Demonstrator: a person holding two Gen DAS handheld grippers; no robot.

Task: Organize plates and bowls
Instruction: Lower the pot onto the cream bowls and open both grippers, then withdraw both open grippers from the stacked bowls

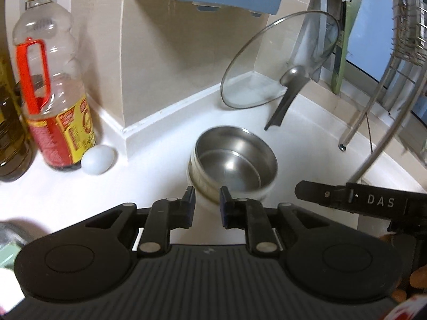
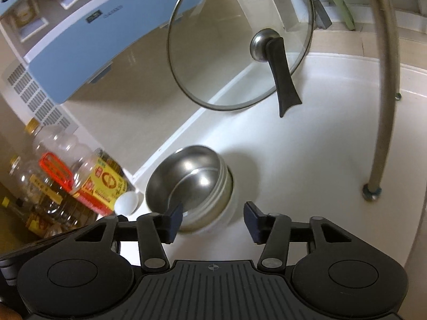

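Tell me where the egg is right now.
The egg lies on the white counter, touching the base of the red-handled oil bottle, left of the stacked steel bowls in both wrist views.

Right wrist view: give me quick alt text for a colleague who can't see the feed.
The open right gripper sits just short of stacked steel bowls on a white counter, gripping nothing. A glass lid leans on the tiled wall behind; oil bottles and an egg are at left.

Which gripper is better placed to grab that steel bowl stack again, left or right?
Right, probably. The right gripper gapes wide, facing the bowls; the left gripper is only slightly open.
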